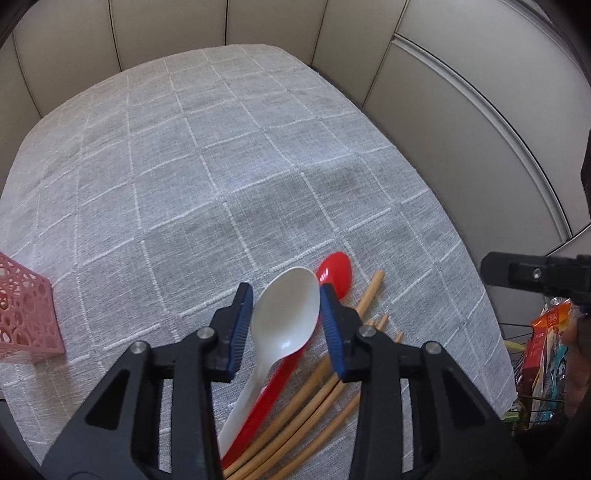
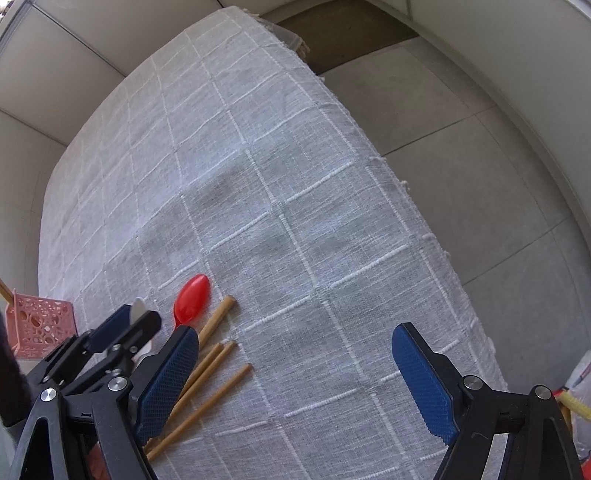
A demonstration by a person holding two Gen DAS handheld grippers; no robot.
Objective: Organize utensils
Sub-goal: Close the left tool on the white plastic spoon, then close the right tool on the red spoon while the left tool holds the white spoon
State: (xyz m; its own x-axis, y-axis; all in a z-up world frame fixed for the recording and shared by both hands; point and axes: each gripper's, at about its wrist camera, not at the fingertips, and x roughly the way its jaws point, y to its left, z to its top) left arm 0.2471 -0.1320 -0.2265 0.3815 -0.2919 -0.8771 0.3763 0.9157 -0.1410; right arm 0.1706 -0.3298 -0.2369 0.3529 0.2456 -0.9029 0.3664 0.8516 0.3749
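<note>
In the left wrist view a white plastic spoon (image 1: 286, 315) sits between the blue pads of my left gripper (image 1: 286, 325), which is closed around its bowl. Under it lie a red spoon (image 1: 334, 271) and several wooden chopsticks (image 1: 321, 391) on the grey checked tablecloth (image 1: 221, 166). A pink perforated holder (image 1: 26, 314) stands at the left edge. In the right wrist view my right gripper (image 2: 295, 384) is wide open and empty above the cloth, right of the red spoon (image 2: 192, 299) and chopsticks (image 2: 207, 398). The left gripper (image 2: 142, 323) and the pink holder (image 2: 37, 325) show at the left.
The table's right edge drops to a grey tiled floor (image 2: 461, 166). A wire basket with snack packets (image 1: 543, 365) stands right of the table. Panelled walls (image 1: 184, 29) close the far side.
</note>
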